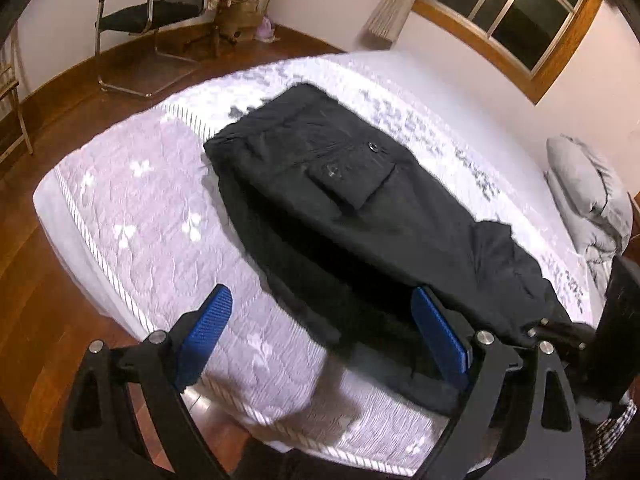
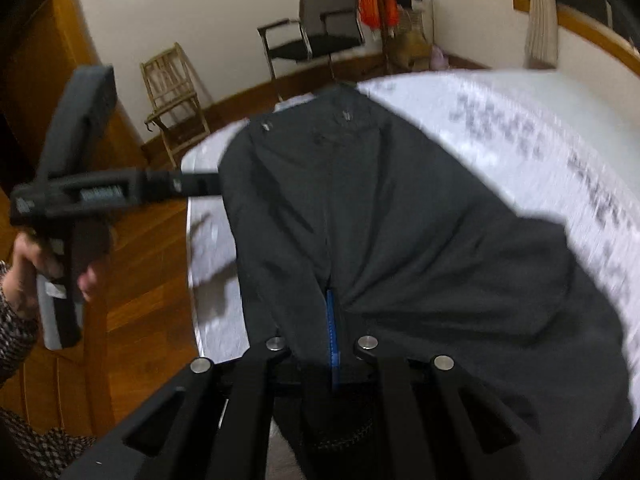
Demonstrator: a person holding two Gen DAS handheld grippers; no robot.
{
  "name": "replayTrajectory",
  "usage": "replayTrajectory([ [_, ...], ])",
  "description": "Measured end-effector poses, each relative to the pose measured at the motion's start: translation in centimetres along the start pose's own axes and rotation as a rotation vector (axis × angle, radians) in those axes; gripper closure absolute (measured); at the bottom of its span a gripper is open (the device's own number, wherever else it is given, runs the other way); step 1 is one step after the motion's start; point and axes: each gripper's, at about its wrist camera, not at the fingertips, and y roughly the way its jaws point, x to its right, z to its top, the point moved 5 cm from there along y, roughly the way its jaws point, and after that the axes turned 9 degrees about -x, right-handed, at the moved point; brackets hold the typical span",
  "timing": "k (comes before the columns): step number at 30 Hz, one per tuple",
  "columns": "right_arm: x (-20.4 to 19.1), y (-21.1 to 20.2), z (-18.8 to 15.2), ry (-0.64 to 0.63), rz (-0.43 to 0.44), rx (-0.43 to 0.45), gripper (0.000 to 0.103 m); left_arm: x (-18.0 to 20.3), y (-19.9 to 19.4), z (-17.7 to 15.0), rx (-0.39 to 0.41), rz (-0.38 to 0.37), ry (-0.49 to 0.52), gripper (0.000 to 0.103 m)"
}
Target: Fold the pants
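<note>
1. The right gripper [image 2: 334,320] is clamped on a bunched fold of the black pants [image 2: 400,216], cloth gathered around its blue pads.
2. The left gripper [image 1: 320,332] stands wide apart with nothing between its blue pads [image 1: 208,328], over the mattress edge just beside the pants.
3. The pants lie across the quilted mattress [image 1: 160,200], pocket flap [image 1: 352,172] up.
4. Beyond the mattress: an office chair [image 1: 160,12] on wood floor, and a pillow [image 1: 588,188] by the wall.
</note>
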Motion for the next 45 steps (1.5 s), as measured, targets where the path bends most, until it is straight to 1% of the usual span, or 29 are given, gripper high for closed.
replayTrajectory([
  [2, 0.1, 0.7, -0.5, 0.035, 0.022, 0.001, 0.097, 0.3, 0.1, 0.0, -0.005, 0.023, 0.009, 0.012],
  [4, 0.1, 1.1, 0.0, 0.071, 0.038, 0.009, 0.097, 0.4, -0.2, -0.2, 0.017, 0.049, 0.004, 0.012],
  [6, -0.1, 1.4, 0.5, 0.078, 0.067, 0.015, 0.097, 0.0, -0.9, -0.1, 0.048, 0.066, -0.033, 0.012],
  [8, 0.1, 2.5, 0.5, 0.083, 0.068, -0.007, 0.097, -0.5, -1.8, 0.0, 0.072, 0.061, -0.072, 0.012],
  [9, 0.1, 2.9, 0.2, 0.091, 0.079, -0.013, 0.094, -0.8, -2.6, 0.2, 0.097, 0.054, -0.098, 0.012],
  [10, 0.1, 2.9, -0.1, 0.097, 0.09, -0.01, 0.089, -0.6, -3.2, 0.0, 0.111, 0.051, -0.102, 0.012],
  [11, 0.2, 2.7, -0.3, 0.098, 0.099, 0.002, 0.087, -0.4, -3.6, 0.6, 0.128, 0.048, -0.097, 0.012],
  [12, 0.4, 2.4, -0.5, 0.101, 0.111, 0.005, 0.079, 0.4, -4.3, 1.0, 0.152, 0.048, -0.074, 0.012],
  [13, 0.5, 2.1, -0.7, 0.112, 0.126, -0.002, 0.06, 1.1, -4.4, 1.2, 0.162, 0.048, -0.051, 0.01],
  [15, 1.0, -0.1, -1.7, 0.161, 0.164, 0.039, 0.048, 3.8, -4.1, 1.7, 0.161, 0.025, 0.035, 0.009],
  [16, 1.4, -1.3, -2.4, 0.186, 0.174, 0.06, 0.043, 5.0, -3.6, 1.8, 0.15, 0.014, 0.068, 0.009],
  [18, 2.4, -4.1, -4.3, 0.233, 0.187, 0.1, 0.041, 7.8, -2.0, 1.8, 0.121, -0.02, 0.131, 0.009],
  [19, 3.5, -5.5, -5.4, 0.269, 0.167, 0.12, 0.041, 8.8, -1.1, 1.6, 0.103, -0.029, 0.151, 0.009],
  [20, 5.3, -7.9, -7.8, 0.342, 0.119, 0.146, 0.041, 9.5, 0.0, 1.3, 0.082, -0.031, 0.165, 0.009],
  [21, 6.6, -9.3, -9.5, 0.393, 0.094, 0.16, 0.041, 10.4, 1.3, 0.7, 0.057, -0.029, 0.187, 0.009],
  [22, 8.8, -11.6, -12.8, 0.495, 0.047, 0.178, 0.041, 10.9, 2.3, 0.2, 0.035, -0.018, 0.2, 0.009],
  [23, 10.1, -13.1, -15.1, 0.563, 0.018, 0.186, 0.041, 11.3, 3.5, -0.6, 0.002, -0.002, 0.211, 0.009],
  [25, 13.6, -17.4, -22.4, 0.763, -0.073, 0.208, 0.04, 11.7, 5.2, -1.7, -0.037, 0.02, 0.22, 0.009],
  [26, 14.5, -19.0, -25.1, 0.832, -0.099, 0.222, 0.039, 11.5, 5.7, -2.1, -0.043, 0.035, 0.22, 0.009],
  [28, 16.7, -23.2, -32.9, 1.031, -0.166, 0.266, 0.039, 11.8, 6.3, -3.0, -0.02, 0.098, 0.257, 0.009],
  [29, 17.2, -24.1, -34.9, 1.084, -0.185, 0.276, 0.039, 12.1, 6.3, -3.1, -0.016, 0.122, 0.27, 0.009],
  [31, 18.1, -26.5, -41.5, 1.246, -0.213, 0.328, 0.039, 12.7, 6.2, -3.6, -0.013, 0.171, 0.285, 0.009],
  [33, 18.4, -27.1, -45.3, 1.34, -0.227, 0.36, 0.039, 12.9, 5.6, -3.9, -0.014, 0.171, 0.28, 0.009],
  [35, 19.2, -27.5, -48.8, 1.422, -0.26, 0.372, 0.039, 13.4, 5.1, -4.4, -0.023, 0.166, 0.266, 0.009],
  [36, 19.4, -27.6, -49.8, 1.446, -0.268, 0.383, 0.039, 13.8, 4.8, -4.7, -0.023, 0.162, 0.26, 0.009],
  [39, 20.3, -27.3, -52.2, 1.488, -0.216, 0.423, 0.039, 14.4, 4.0, -5.4, -0.027, 0.158, 0.23, 0.009],
  [41, 20.9, -26.8, -52.0, 1.478, -0.197, 0.454, 0.049, 15.1, 4.1, -5.9, -0.037, 0.145, 0.211, 0.009],
  [42, 21.4, -26.6, -51.7, 1.469, -0.194, 0.452, 0.052, 15.3, 4.3, -6.3, -0.047, 0.145, 0.206, 0.009],
  [45, 22.8, -26.3, -50.8, 1.437, -0.223, 0.456, 0.053, 15.8, 5.2, -6.7, -0.05, 0.173, 0.225, 0.009],
])
